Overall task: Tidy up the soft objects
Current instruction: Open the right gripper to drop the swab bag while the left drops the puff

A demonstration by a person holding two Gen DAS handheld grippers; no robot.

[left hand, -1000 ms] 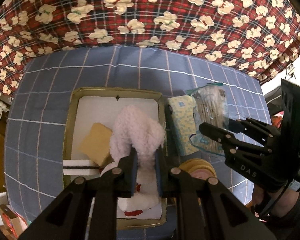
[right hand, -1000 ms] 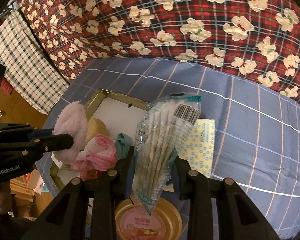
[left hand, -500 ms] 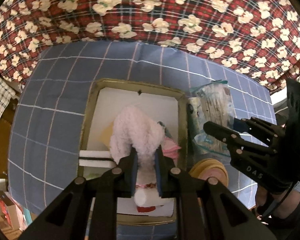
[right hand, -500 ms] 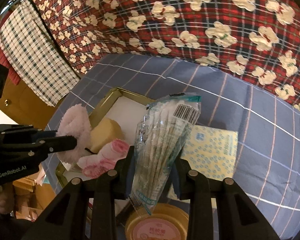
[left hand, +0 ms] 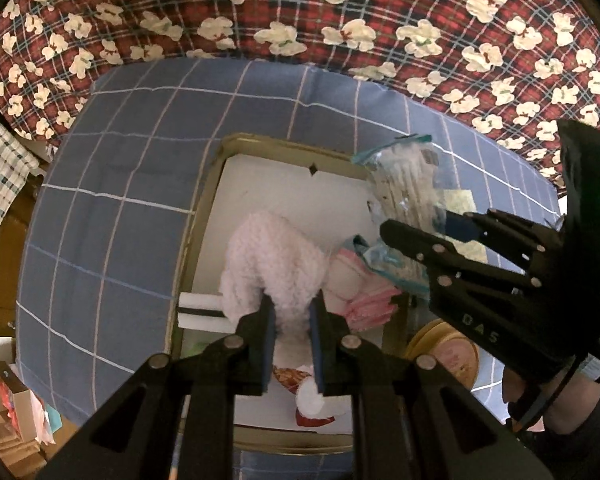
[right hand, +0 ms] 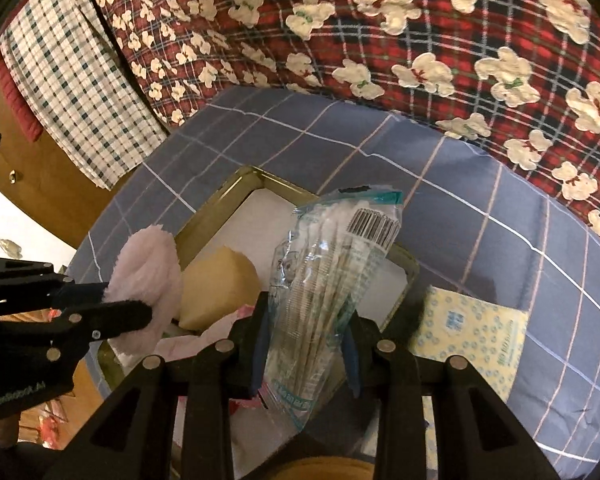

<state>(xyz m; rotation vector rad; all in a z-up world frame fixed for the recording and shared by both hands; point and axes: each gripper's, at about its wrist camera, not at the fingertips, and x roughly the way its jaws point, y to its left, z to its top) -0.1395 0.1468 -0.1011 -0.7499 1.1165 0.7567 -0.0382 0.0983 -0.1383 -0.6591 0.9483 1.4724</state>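
Your left gripper (left hand: 291, 322) pinches the fluffy pale-pink plush piece (left hand: 271, 260) over the gold-rimmed white-lined tray (left hand: 203, 216) at frame centre, likely to drop it in. Your right gripper (right hand: 306, 350), marked "DAS", clamps the clear barcoded bag of cotton swabs (right hand: 328, 264) above the tray's right edge.

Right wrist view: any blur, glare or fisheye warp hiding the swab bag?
Right wrist view: swab bag sharp, mild sheen on plastic, barcode readable; tray rim bowed by the fisheye; dim warm light. Left wrist view: fluffy pink cloth clear, corners black.
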